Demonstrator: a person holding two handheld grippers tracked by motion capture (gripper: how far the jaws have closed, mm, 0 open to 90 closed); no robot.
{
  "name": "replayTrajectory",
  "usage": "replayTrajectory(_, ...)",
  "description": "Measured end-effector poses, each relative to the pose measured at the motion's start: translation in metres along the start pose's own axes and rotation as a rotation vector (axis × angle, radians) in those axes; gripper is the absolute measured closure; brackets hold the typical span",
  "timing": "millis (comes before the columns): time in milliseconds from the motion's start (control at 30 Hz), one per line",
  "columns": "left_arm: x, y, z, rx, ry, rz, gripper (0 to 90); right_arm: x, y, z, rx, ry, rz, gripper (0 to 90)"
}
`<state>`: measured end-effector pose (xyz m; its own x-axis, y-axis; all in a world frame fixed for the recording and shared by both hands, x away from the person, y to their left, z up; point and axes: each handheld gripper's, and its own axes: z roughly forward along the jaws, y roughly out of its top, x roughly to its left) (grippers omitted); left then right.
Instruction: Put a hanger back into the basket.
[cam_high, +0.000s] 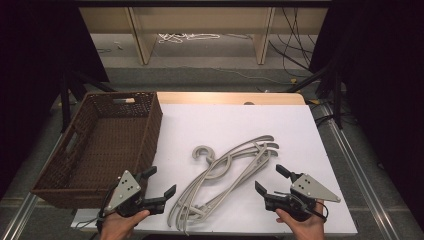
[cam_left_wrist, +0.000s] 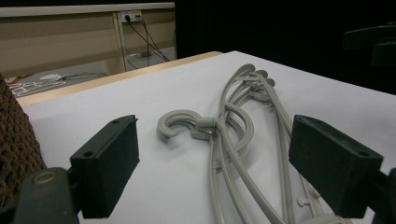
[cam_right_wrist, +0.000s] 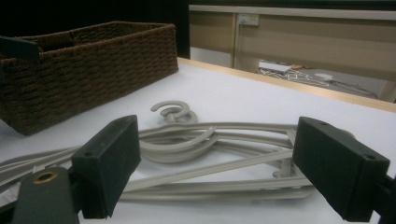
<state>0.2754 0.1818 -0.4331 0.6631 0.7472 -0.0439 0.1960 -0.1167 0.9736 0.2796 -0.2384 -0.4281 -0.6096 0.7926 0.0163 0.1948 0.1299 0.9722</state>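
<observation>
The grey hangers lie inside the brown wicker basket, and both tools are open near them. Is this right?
Not quite. The high view shows the grey hangers on the white table, beside the brown wicker basket. The left tool and right tool are indeed open near them.

Desk (cam_high: 300, 130): white top, wooden strip along far edge.
Basket (cam_high: 100, 145): brown wicker, on left edge of desk.
Hangers (cam_high: 225, 175): grey, stacked flat mid-desk, just right of basket, hook toward it.

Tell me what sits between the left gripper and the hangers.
Nothing visible does. The left gripper, jaws open, faces the grey hangers across bare white table; the wicker basket stands off to its left.
</observation>
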Motion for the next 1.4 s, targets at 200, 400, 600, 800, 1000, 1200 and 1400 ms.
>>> replayTrajectory(200,0.0,0.001,-0.001,0.0,0.002,-0.003,15.9,0.0,0.0,0.0,0.006,-0.002,-0.001,16.0)
replayTrajectory(400,-0.001,0.0,0.0,0.007,-0.001,0.008,16.1,0.0,0.0,-0.001,0.002,0.002,0.0,16.1)
replayTrajectory(600,-0.004,0.001,0.004,0.029,-0.005,-0.001,16.9,-0.001,0.0,0.0,0.006,-0.009,0.002,16.1)
replayTrajectory(800,-0.007,0.004,0.012,0.071,-0.02,0.005,18.3,-0.001,-0.001,0.001,0.012,0.001,0.004,16.2)
replayTrajectory(1000,-0.005,0.008,0.023,0.131,-0.007,0.01,22.0,-0.002,-0.001,0.001,0.01,-0.009,0.009,16.3)
replayTrajectory(1200,-0.004,0.015,0.048,0.261,0.014,0.03,28.3,-0.002,-0.001,0.001,0.018,-0.001,0.007,16.9)
replayTrajectory(1400,-0.009,0.024,0.081,0.371,-0.02,0.064,33.8,-0.003,-0.001,0.0,0.02,0.0,0.007,17.0)
